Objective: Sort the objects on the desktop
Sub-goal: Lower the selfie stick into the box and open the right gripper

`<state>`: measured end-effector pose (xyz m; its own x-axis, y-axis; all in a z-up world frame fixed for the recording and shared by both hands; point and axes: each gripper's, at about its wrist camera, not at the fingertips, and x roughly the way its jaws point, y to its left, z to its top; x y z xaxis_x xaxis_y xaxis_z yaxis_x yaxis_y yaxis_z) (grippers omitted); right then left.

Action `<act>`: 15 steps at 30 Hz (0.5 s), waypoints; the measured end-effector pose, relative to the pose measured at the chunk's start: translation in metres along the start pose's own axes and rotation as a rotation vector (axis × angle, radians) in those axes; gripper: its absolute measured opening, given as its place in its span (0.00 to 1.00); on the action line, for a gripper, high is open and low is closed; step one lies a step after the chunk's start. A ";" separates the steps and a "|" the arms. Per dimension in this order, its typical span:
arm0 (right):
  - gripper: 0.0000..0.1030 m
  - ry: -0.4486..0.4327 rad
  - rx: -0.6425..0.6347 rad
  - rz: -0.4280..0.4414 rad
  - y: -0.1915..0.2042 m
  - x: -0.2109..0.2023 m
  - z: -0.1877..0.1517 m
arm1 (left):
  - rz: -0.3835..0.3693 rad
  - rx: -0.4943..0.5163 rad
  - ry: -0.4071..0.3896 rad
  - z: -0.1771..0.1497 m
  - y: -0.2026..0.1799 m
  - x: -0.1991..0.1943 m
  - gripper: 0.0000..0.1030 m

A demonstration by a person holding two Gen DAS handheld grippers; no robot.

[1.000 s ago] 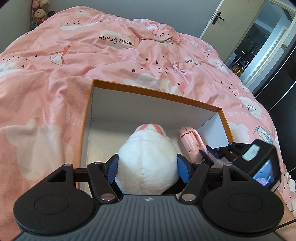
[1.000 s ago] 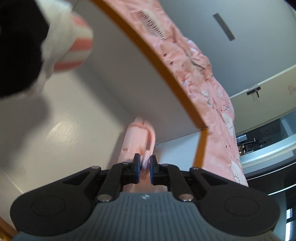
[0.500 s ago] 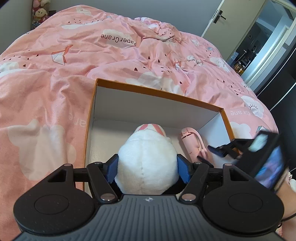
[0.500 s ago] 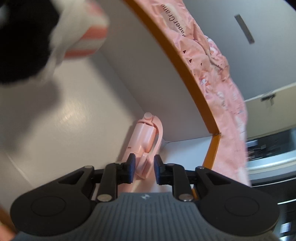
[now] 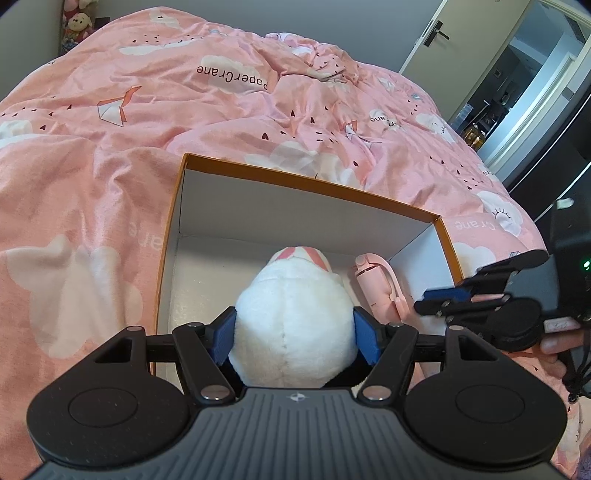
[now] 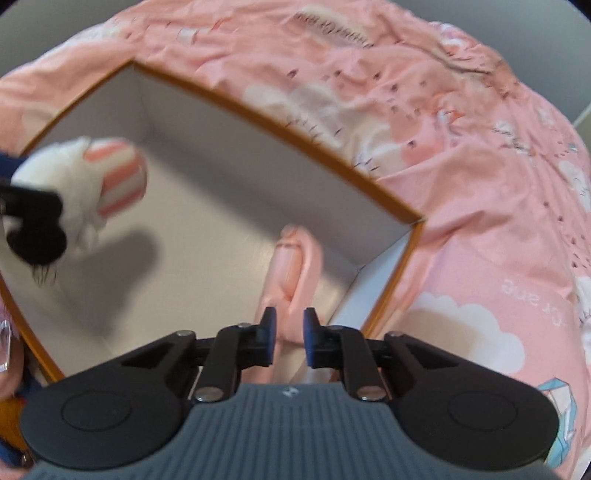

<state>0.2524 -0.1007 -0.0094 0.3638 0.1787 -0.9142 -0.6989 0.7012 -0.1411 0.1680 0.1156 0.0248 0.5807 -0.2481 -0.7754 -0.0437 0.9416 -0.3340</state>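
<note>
A white plush toy [image 5: 291, 295] with pink-striped ears hangs over the floor of the orange-rimmed white box [image 5: 295, 181]. My left gripper [image 5: 295, 338] is shut on it, with both blue pads pressing on its sides. A pink folding gadget [image 5: 376, 284] lies on the box floor by the right wall. In the right wrist view my right gripper [image 6: 289, 332] is above the pink gadget [image 6: 291, 266] and clear of it. Its jaws are closing, a narrow gap shows between the pads, and nothing is held. The plush toy [image 6: 85, 184] is at the left of that view. In the left wrist view the right gripper [image 5: 439, 302] hovers at the box's right wall.
The box [image 6: 280, 122] rests on a bed with a rumpled pink duvet [image 5: 110, 184]. Stuffed toys [image 5: 75, 26] sit at the far left corner. A door [image 5: 436, 33] stands open at the far right. A person's hand [image 5: 557, 347] holds the right gripper.
The right gripper let go of the pink gadget, which now lies in the box. It rose and drew back to the right, and its jaws narrowed again. The left gripper stayed still.
</note>
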 end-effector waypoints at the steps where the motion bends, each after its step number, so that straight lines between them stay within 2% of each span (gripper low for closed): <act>1: 0.12 0.009 -0.006 0.017 0.003 0.003 -0.001 | 0.001 0.000 0.001 0.000 0.000 0.000 0.74; 10: 0.09 0.032 -0.038 0.050 0.022 0.028 0.005 | 0.001 -0.008 -0.002 0.001 0.002 -0.001 0.74; 13: 0.09 0.029 -0.035 0.098 0.026 0.030 0.010 | -0.001 -0.011 -0.003 0.001 0.004 -0.001 0.74; 15: 0.09 0.008 -0.041 0.092 0.027 0.025 0.013 | -0.003 -0.013 -0.002 0.000 0.005 -0.001 0.74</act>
<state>0.2505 -0.0685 -0.0310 0.2922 0.2350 -0.9270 -0.7540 0.6530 -0.0721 0.1676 0.1201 0.0241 0.5822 -0.2509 -0.7734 -0.0523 0.9377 -0.3435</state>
